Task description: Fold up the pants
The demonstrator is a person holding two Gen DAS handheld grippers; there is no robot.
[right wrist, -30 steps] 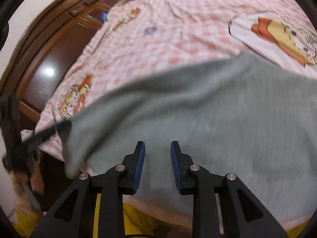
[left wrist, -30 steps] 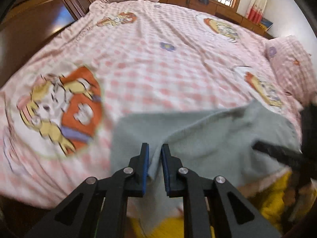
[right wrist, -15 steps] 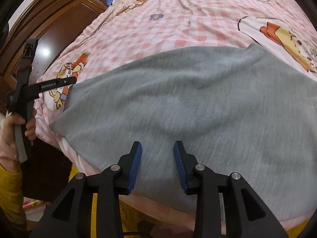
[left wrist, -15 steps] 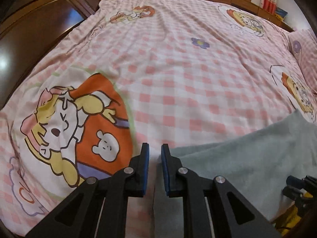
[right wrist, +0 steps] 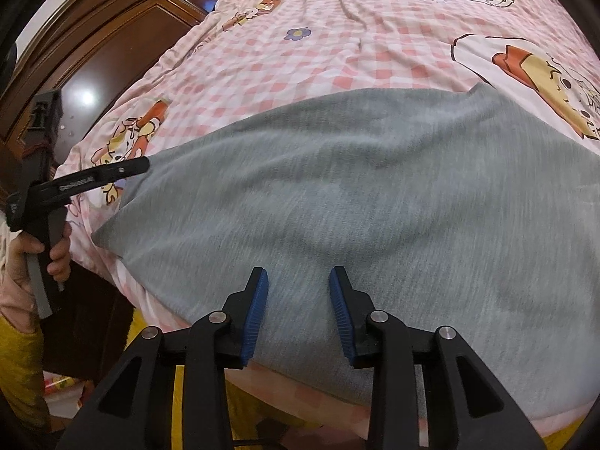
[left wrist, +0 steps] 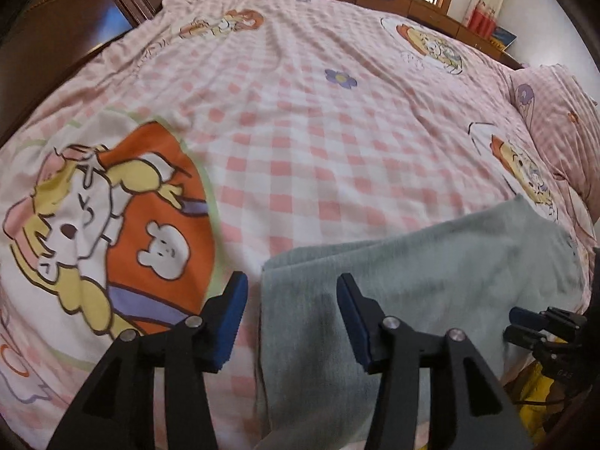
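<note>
Grey pants (right wrist: 375, 202) lie flat near the front edge of a bed with a pink checked cover (right wrist: 337, 56). In the left wrist view the pants (left wrist: 431, 281) fill the lower right, their left edge between my fingers. My left gripper (left wrist: 290, 288) is open and empty over that edge. My right gripper (right wrist: 298, 281) is open and empty just above the pants' near edge. The left gripper also shows in the right wrist view (right wrist: 146, 165), at the pants' left corner.
Dark wooden cabinets (right wrist: 112, 37) stand along the bed's left side. A pink pillow (left wrist: 555, 112) lies at the right. A wooden headboard ledge (left wrist: 412, 0) with clothes runs along the far side. The bed cover (left wrist: 300, 131) stretches far beyond the pants.
The pants were carried forward and laid flat on the bed. My left gripper opened wide and let go of the cloth. My right gripper opened a little more.
</note>
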